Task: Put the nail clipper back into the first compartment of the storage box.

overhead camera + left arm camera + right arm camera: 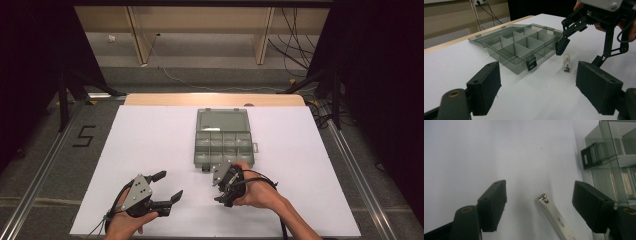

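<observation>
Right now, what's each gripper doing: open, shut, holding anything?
Left gripper: open, holding nothing.
Right gripper: open, jaws either side of the nail clipper lying on the table, not gripping it.

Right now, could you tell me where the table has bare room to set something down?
The white table is bare left of the open organizer box and right of it toward the edge. It is crowded at the box's near end, where the right gripper hovers over the nail clipper.

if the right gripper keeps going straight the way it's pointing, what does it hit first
Most likely the nail clipper, which lies on the white table between the open jaws of the right gripper. The gripper points down at it, just beside the organizer box. Depth is hard to judge, so it may meet the table beside it.
</observation>
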A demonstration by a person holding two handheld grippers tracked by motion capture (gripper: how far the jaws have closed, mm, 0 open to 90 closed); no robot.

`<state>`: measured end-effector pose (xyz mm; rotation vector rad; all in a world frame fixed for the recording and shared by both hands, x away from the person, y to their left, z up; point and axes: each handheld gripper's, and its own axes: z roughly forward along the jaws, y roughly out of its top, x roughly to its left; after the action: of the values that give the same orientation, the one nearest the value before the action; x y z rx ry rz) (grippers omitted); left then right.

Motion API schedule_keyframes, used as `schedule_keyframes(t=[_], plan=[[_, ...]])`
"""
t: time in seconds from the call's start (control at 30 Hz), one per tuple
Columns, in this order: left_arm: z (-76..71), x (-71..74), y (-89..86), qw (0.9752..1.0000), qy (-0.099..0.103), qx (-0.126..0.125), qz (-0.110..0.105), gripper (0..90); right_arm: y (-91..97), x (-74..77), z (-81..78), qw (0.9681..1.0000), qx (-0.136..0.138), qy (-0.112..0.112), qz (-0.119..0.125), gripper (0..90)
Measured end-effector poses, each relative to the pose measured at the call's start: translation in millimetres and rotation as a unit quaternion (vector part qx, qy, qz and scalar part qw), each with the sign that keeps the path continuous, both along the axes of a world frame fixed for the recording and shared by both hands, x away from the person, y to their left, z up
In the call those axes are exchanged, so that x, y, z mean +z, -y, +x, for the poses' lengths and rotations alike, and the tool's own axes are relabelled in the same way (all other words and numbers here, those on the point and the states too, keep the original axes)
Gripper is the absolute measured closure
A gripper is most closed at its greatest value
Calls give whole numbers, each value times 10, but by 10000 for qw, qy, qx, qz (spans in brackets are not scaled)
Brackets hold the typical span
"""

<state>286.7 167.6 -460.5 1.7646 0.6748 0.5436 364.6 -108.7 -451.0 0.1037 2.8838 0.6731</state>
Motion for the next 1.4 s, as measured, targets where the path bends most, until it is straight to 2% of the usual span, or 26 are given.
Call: schedule_keyframes(t=[0.17,0.23,0.27,0.4,0.47,0.53,0.67,0.9,1.03,1.17,1.4], plan=[[-2,-2,2,10000,-25,8,-25,197,41,-23,47,9999,1,-59,-125,318],[-1,-3,2,10000,-27,13,-26,197,59,-45,75,9997,42,23,-250,333],[-2,-3,2,10000,-30,12,-27,197,61,-49,78,9997,66,-37,-225,341],[-2,-4,2,10000,-33,9,-27,197,78,-57,104,9997,48,-16,-253,360],[1,-3,2,10000,-23,-6,-18,197,83,-69,111,9996,9,-110,-241,373],[-2,-3,2,10000,-27,7,-22,197,91,-82,145,9995,103,-38,-293,402],[-1,-4,2,10000,-32,17,-24,197,97,-94,166,9994,97,-42,-316,433],[0,-5,3,10000,-30,10,-29,197,109,-130,196,9989,88,-221,-392,493],[-2,-2,0,10000,-30,17,12,197,104,-117,213,9987,92,-210,-450,543],[-3,-3,0,10000,-41,27,-1,197,96,-124,238,9985,116,-307,-442,573],[-4,-2,2,10000,-36,4,27,197,88,-123,221,9978,134,-436,-478,684]])
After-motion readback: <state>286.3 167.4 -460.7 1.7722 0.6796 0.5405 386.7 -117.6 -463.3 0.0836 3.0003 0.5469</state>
